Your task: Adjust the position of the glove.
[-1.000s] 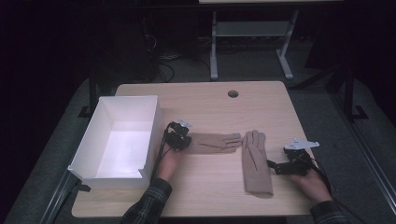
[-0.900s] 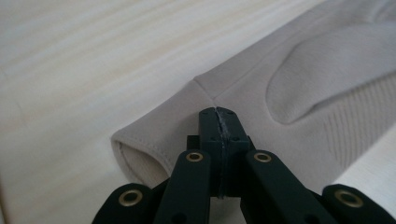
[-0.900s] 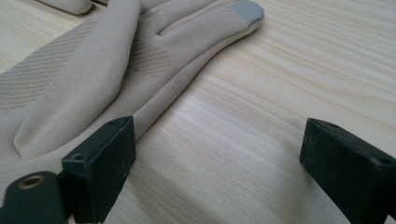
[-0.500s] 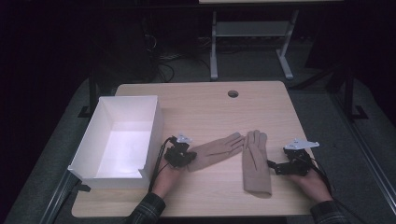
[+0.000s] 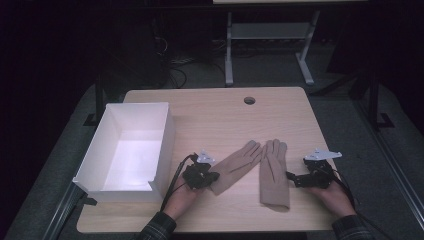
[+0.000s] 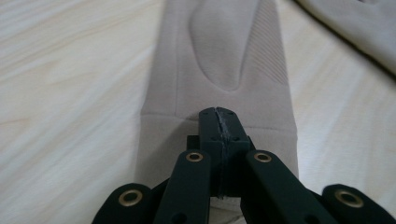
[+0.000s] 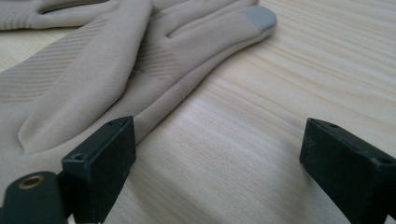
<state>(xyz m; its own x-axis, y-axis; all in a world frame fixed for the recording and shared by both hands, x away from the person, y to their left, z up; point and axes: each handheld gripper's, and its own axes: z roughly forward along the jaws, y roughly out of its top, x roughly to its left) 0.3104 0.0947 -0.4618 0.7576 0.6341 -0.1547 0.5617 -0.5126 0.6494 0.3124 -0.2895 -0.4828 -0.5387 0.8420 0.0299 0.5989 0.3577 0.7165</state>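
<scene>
Your left gripper (image 5: 200, 176) has its jaws pinched together on the cuff of the left glove (image 5: 237, 165), which the left gripper view shows clearly: the tips meet at the cuff seam with fabric under them. That glove lies flat on the table (image 5: 215, 115), fingers pointing to about 1 o'clock from your grip, so the hold at the cuff lets you steer the whole glove like a handle. Your right gripper (image 5: 310, 177) sits wide open and holds nothing, just beside the right glove (image 5: 274, 172) at its 3 o'clock edge; one jaw touches the glove's side, the other rests over bare wood. The right glove points to 12 o'clock, its fingertips near the left glove's. A white box (image 5: 127, 150) stands open at 9 o'clock of your left gripper, a likely place for the pair.
</scene>
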